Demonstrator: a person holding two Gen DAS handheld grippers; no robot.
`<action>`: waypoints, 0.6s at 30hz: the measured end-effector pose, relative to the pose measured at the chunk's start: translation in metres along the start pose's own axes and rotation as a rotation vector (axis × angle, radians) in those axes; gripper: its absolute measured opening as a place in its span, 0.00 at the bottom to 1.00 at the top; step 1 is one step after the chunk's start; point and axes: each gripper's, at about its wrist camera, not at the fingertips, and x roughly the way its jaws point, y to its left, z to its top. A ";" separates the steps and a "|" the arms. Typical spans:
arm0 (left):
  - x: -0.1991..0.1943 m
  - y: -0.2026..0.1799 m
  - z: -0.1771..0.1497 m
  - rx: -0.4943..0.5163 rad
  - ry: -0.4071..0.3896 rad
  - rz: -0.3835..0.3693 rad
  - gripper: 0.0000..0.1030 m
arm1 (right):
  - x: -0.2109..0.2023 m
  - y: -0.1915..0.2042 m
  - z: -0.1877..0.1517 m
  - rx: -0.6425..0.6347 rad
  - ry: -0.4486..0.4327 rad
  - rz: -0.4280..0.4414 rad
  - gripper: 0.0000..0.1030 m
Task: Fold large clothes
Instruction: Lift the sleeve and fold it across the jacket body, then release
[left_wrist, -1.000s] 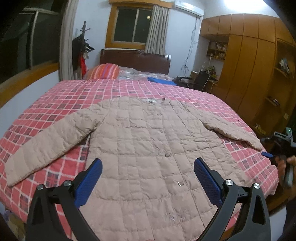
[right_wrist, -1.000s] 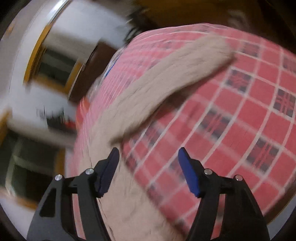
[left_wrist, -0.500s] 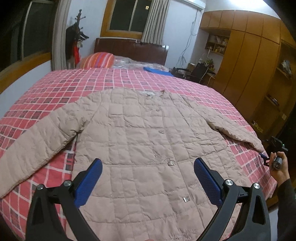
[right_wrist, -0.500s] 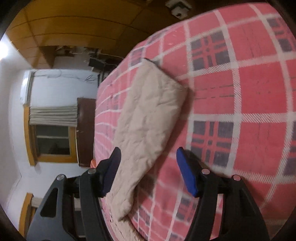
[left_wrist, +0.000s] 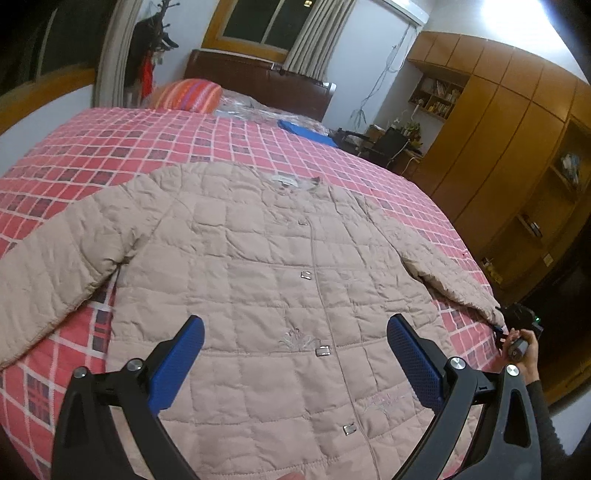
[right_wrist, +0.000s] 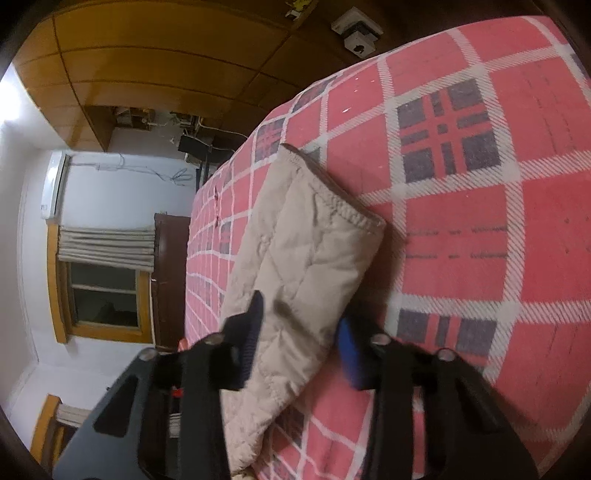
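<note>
Fingers of right gripper astride sleeve cuff, not clamped, left gripper spread over whole jacket

Black tongs with blue pads, silver screws; dark sleeve

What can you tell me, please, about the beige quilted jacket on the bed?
The beige quilted jacket looks like lightly padded fabric stitched in squares, collarless, with small metal clasps down its closed front and faint embroidery beside them. It lies flat, front up, on the red checked bedspread, both sleeves spread outward. The right gripper has its jaws on either side of the sleeve near its stitched cuff; the left gripper hangs open above the hem.
</note>
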 end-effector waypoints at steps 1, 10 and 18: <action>0.000 0.000 0.001 0.005 0.000 0.006 0.97 | 0.001 0.000 -0.001 -0.011 0.001 -0.004 0.21; -0.007 0.007 0.005 0.015 0.012 0.025 0.97 | 0.002 0.039 -0.009 -0.202 -0.080 -0.035 0.08; -0.024 0.016 0.007 0.000 -0.009 0.026 0.97 | -0.014 0.113 -0.023 -0.385 -0.125 0.005 0.07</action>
